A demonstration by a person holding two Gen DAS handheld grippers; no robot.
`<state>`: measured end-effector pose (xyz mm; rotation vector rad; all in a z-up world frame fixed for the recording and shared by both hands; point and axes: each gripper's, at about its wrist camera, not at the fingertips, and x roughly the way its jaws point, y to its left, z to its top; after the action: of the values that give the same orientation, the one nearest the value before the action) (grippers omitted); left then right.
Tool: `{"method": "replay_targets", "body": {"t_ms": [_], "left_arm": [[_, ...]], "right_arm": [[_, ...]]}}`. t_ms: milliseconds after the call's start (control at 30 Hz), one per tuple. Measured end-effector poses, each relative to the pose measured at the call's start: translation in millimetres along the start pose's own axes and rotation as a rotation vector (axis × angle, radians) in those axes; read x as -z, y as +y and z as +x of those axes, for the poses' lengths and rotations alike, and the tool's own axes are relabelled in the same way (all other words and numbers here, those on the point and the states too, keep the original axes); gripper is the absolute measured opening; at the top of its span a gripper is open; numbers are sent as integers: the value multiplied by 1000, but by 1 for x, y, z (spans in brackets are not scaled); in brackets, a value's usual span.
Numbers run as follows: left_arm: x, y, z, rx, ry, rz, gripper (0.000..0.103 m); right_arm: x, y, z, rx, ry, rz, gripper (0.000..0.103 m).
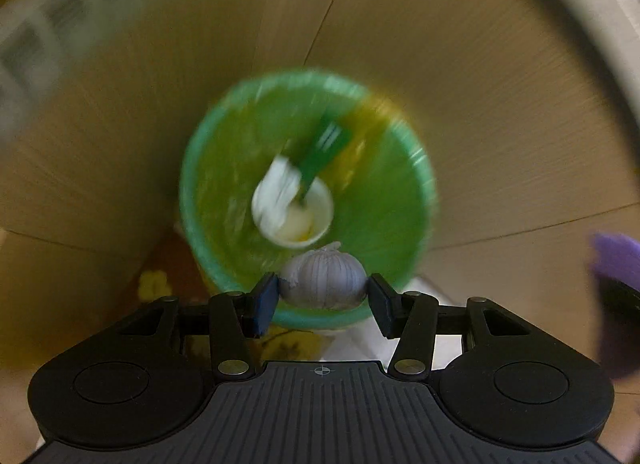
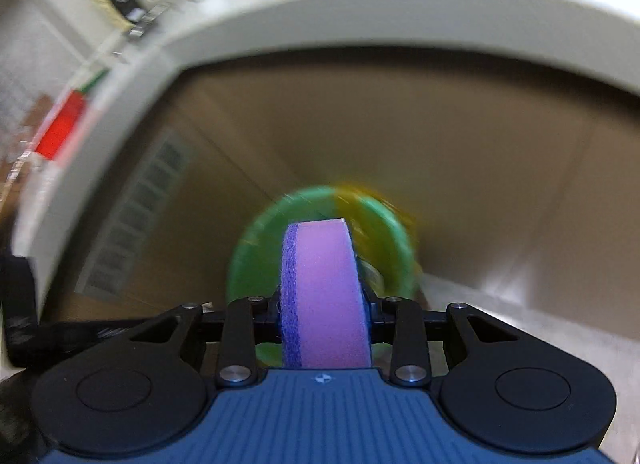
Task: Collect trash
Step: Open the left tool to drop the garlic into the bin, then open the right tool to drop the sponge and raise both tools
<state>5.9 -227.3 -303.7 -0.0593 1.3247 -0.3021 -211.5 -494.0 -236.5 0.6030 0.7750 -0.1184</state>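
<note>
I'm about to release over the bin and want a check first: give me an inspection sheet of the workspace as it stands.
Surface: wood-look floor, seams visible; patterned mat by the bin's base.
Job's things: green-lined trash bin below both grippers; grey garlic-like bulb; pink and purple sponge.
Clutter: inside the bin, a white cup with crumpled white paper and a green packet.
Grippers: left gripper shut on the bulb over the bin's near rim; right gripper shut on the sponge, bin beyond it.
Cables: nothing seen.
Surroundings: pale counter edge above, blurred items on it; views are motion-blurred.
</note>
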Motion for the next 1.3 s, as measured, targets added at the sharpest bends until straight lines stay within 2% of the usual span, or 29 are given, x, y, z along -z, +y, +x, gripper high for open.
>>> {"method": "replay_targets", "body": {"t_ms": [67, 167, 267, 367, 467, 767, 867, 933, 1033, 1133, 1300], "left_arm": [[-7, 1, 43, -24, 47, -6, 54], [-23, -1, 102, -47, 76, 13, 54], [-43, 4, 152, -65, 104, -40, 54], [-55, 18, 187, 15, 134, -129, 55], [-61, 24, 201, 63, 138, -181, 54], [-65, 37, 164, 179, 22, -247, 50], [-58, 44, 129, 210, -43, -227, 50], [-48, 48, 101, 199, -86, -183, 50], [-30, 56, 68, 196, -104, -142, 50], [-16, 74, 40, 198, -135, -158, 50], [-6, 113, -8, 207, -184, -210, 50]], "right_arm": [[9, -19, 3, 23, 18, 25, 32], [20, -40, 3, 47, 33, 50, 32], [32, -57, 9, 88, 59, 63, 32], [38, -70, 19, 118, 90, 78, 32], [40, -71, 24, 130, 100, 72, 32], [21, -47, 63, 95, 169, 24, 32], [8, -28, 84, 68, 191, 3, 32], [-4, -16, 103, 26, 214, 9, 32], [-21, 2, 147, -35, 266, 44, 32], [-31, 19, 200, -32, 312, 56, 32], [-33, 44, 286, 61, 442, 63, 34]]}}
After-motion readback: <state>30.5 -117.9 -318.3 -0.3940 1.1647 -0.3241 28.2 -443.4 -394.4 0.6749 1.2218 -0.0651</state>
